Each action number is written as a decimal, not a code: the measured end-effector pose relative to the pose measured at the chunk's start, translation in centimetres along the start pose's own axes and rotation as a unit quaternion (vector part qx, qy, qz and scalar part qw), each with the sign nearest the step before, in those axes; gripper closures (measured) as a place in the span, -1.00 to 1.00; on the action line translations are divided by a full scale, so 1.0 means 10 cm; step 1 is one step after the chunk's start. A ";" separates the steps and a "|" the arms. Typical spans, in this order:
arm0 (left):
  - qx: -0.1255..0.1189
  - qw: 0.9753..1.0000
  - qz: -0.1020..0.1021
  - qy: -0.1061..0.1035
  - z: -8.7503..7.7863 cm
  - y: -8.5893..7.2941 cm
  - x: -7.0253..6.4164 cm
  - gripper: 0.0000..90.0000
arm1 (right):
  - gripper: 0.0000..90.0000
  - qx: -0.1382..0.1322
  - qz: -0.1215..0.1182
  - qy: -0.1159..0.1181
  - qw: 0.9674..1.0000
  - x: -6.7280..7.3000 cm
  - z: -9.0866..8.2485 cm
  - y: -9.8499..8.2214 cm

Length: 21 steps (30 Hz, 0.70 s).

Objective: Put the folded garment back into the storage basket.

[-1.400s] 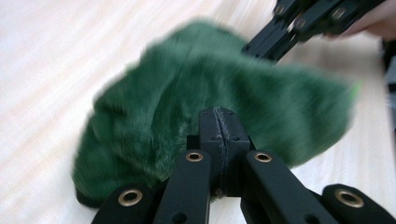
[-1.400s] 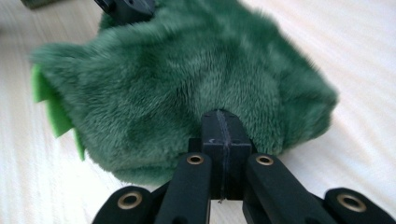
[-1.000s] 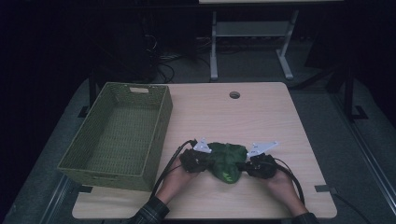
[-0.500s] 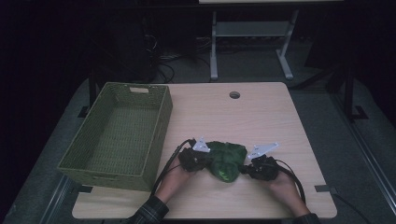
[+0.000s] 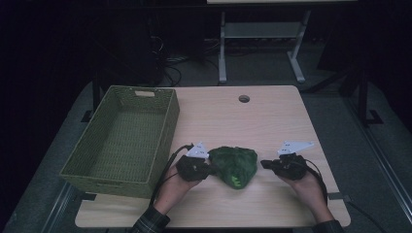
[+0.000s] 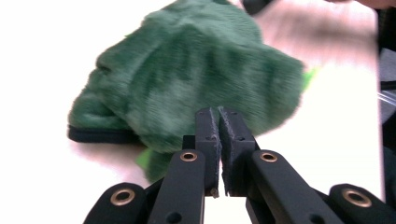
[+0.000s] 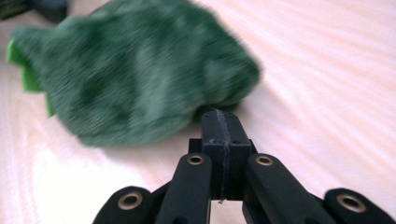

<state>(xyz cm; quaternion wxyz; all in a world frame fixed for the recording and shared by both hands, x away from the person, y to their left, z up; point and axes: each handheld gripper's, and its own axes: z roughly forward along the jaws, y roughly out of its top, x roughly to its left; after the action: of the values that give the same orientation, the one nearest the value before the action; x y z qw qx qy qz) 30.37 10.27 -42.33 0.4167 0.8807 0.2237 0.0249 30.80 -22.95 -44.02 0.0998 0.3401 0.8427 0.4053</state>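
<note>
Two grippers lie on the table (image 5: 272, 116), one on each side of one green fuzzy cloth (image 5: 235, 165). From up high you see one green basket (image 5: 124, 138) at the left. The left gripper (image 6: 218, 122) has its jaws pressed together right at the cloth's edge. The right gripper (image 7: 220, 122) is closed too, holding nothing, just beside the cloth.
</note>
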 end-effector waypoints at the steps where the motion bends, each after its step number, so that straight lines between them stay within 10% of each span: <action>1: 0.000 1.000 -0.001 -0.004 -0.01 -0.01 -0.02 0.91 | 1.00 -0.004 0.001 -0.005 1.000 -0.03 -0.02 0.02; 21: 0.012 0.996 0.002 -0.085 0.41 -0.09 -0.42 0.99 | 1.00 -0.019 0.020 0.029 0.999 -0.39 0.67 0.61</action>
<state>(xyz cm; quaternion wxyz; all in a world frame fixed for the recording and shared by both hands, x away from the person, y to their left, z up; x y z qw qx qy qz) 27.24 6.08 -45.03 0.4235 0.8850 0.1862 -0.0519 39.75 -18.67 -44.22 0.0737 0.3435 0.8302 0.4328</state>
